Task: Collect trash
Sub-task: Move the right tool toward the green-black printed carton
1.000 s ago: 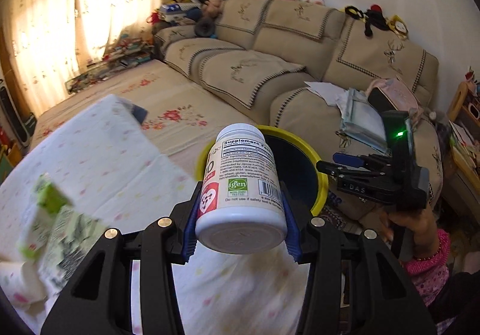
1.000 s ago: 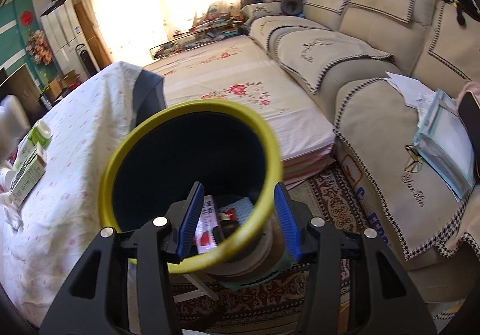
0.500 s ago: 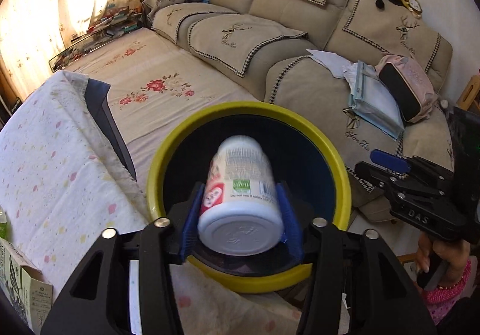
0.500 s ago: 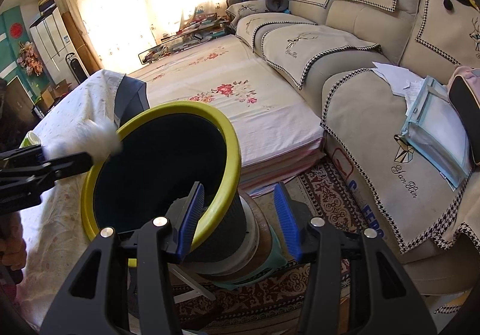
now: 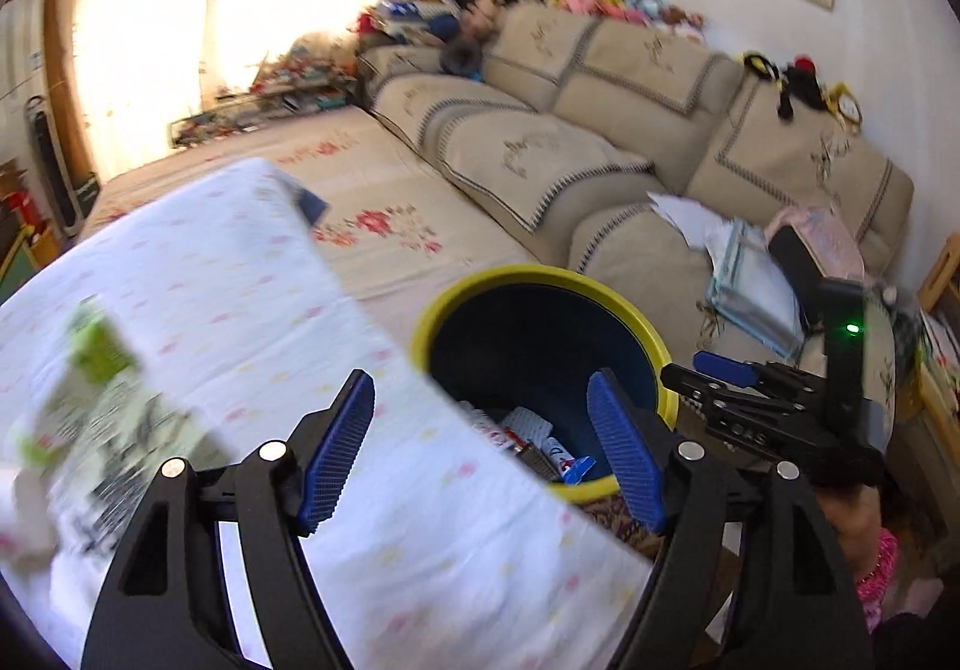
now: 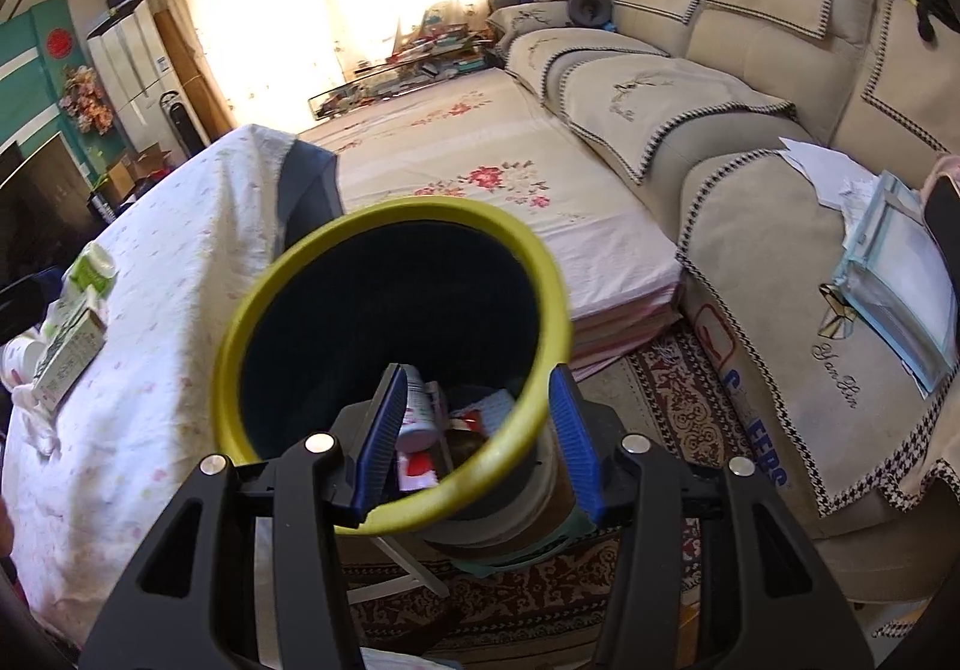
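A dark bin with a yellow rim point(image 5: 624, 304) point(image 6: 252, 286) stands beside the cloth-covered table point(image 5: 252, 322). The white supplement bottle point(image 6: 417, 409) lies inside the bin among other trash. My left gripper point(image 5: 480, 442) is open and empty above the table edge, near the bin. My right gripper point(image 6: 474, 430) straddles the bin's near rim; one finger is inside the bin, one outside, with a gap to the rim. It also shows in the left wrist view point(image 5: 708, 388). A green-and-white carton point(image 6: 69, 346) and a small green-labelled container point(image 6: 93, 268) lie on the table.
A beige sofa point(image 6: 750, 88) with papers and a folder point(image 6: 900, 262) stands at the right. A low floral mattress point(image 6: 480, 172) lies behind the bin. A patterned rug point(image 6: 672, 406) covers the floor. Crumpled white tissue point(image 6: 24, 364) lies at the table's left.
My left gripper opened and let the supplement bottle drop into the bin, then pulled back over the table. My right gripper shifted a little along the bin's rim.
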